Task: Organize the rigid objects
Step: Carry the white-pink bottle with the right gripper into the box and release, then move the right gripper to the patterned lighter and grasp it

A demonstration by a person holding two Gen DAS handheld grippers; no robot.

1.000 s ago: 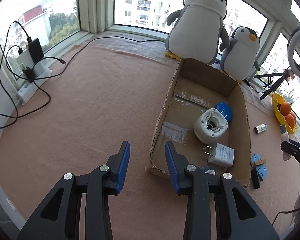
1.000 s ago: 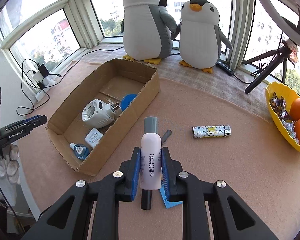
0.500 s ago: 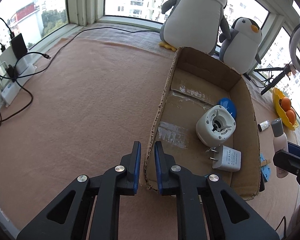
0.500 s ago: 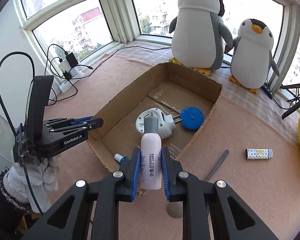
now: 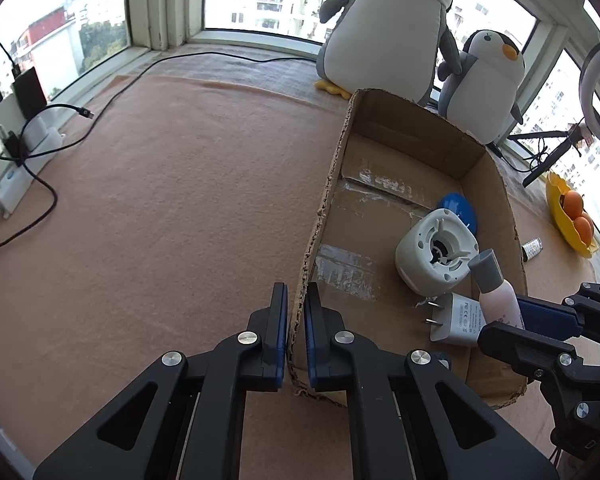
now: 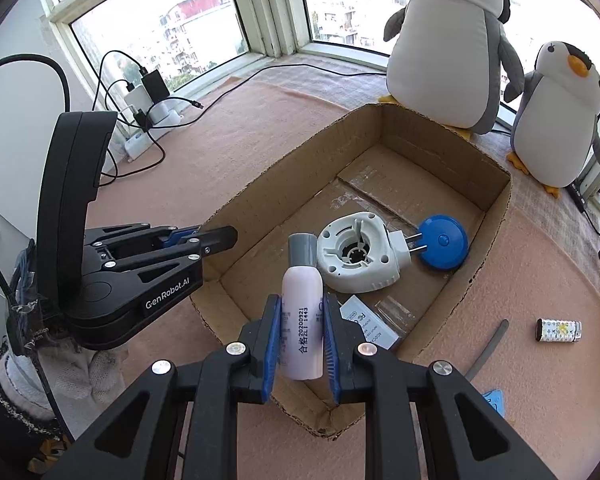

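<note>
- It was a high-rise flat's bay-window corner: tall glass panes [image 6: 152, 28] looked out over apartment blocks.
- Two grey-and-white plush penguins [image 6: 452, 44] stood at the far sill.
- A salmon-pink cloth [image 5: 160, 200] covered the table.
- A yellow fruit bowl [image 5: 568, 216] sat far right.

Flat surface covered in pinkish-brown cloth [image 5: 172, 208], open cardboard box [image 6: 496, 216] resting on it, two plush penguins [image 6: 448, 52] at the far edge (by the windows), small patterned cylinder [image 6: 558, 330], grey flat strip [image 6: 488, 348], yellow fruit bowl [image 5: 560, 216], trailing black cables [image 5: 44, 196].
</note>
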